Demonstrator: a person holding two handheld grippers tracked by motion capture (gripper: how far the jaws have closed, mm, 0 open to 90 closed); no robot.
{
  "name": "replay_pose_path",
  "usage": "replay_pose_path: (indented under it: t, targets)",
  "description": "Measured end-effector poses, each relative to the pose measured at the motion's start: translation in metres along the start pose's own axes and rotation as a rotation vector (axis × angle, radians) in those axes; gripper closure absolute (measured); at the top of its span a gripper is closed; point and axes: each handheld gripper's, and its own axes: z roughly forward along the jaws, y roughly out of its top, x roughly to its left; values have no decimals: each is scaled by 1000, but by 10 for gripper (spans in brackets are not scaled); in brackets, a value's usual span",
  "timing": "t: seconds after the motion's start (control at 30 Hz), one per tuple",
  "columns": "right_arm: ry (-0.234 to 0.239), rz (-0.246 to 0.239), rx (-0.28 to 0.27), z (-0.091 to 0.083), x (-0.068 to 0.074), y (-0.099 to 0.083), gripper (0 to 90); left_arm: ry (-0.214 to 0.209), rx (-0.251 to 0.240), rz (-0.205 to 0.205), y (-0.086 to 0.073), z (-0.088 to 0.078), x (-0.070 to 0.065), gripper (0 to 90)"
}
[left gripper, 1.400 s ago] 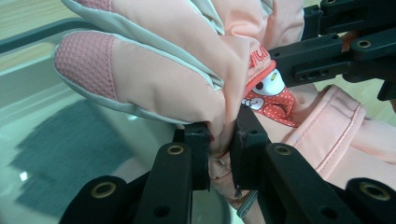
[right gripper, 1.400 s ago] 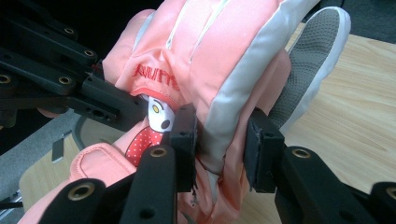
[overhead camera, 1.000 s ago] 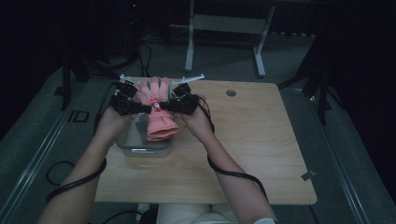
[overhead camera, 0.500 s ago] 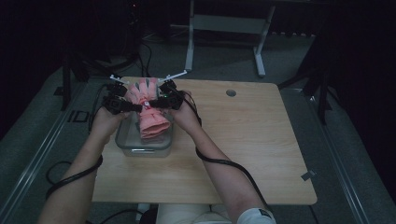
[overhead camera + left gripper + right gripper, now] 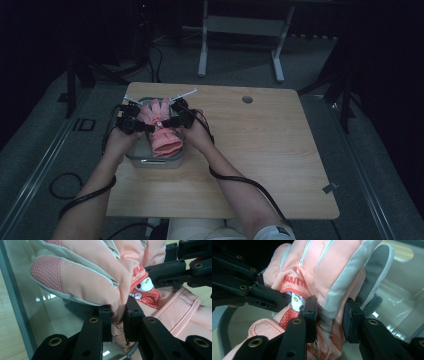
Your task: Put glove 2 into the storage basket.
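Left gripper (image 5: pixel 142 125) is clamped on the pink glove (image 5: pixel 164 132) from its left edge; in the left gripper view the jaws pinch a thin fold of shell fabric (image 5: pixel 117 320), nearly touching each other. The glove hangs between both grippers, over and partly down into the clear container (image 5: pixel 155 161) at the table's (image 5: pixel 280 165) left side, fingers pointing away from the person, cuff toward them.

Handling, my read: light, padded, fully floppy. Smooth nylon shell looks slippery, so a thin pinch could creep out. Better bite is on the seams or the thick cuff; mesh fingertip patches (image 5: pixel 46 273) should give some friction too. Not fragile.

Right gripper (image 5: pixel 172 121) grips the opposite edge, jaws standing wider over a thicker padded fold (image 5: pixel 329 315).

In the way: the container's glass walls sit close on either side of the jaws, and a grey item (image 5: pixel 374 272) lies behind the glove inside it. Cables (image 5: pixel 240 180) trail along both forearms. Rest of the table carries just a grommet hole (image 5: pixel 247 99), well apart.
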Motion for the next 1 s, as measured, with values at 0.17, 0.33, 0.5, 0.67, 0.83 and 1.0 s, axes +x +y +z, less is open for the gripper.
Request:
replay_pose_path:
  t: [0.17, 0.33, 0.5, 0.67, 0.83, 1.0]
  targets:
    - [3, 13, 29, 7, -4, -4, 670, 2, 27, 0, -1, 8, 3, 775]
    - [-27, 20, 53, 11, -7, -3, 639, 29, 34, 3, 0, 15, 1, 743]
    - [-15, 51, 77, 16, -17, -4, 575, 41, 63, -6, 2, 20, 4, 668]
    - [-31, 32, 83, 19, -20, -1, 499, 100, 56, -7, 3, 20, 4, 545]
    - [-39, 36, 71, 19, -19, 1, 494, 126, 23, -15, 2, 17, 5, 482]
    - [-22, 30, 37, 13, -18, 6, 485, 136, -5, -18, 4, 9, 7, 461]
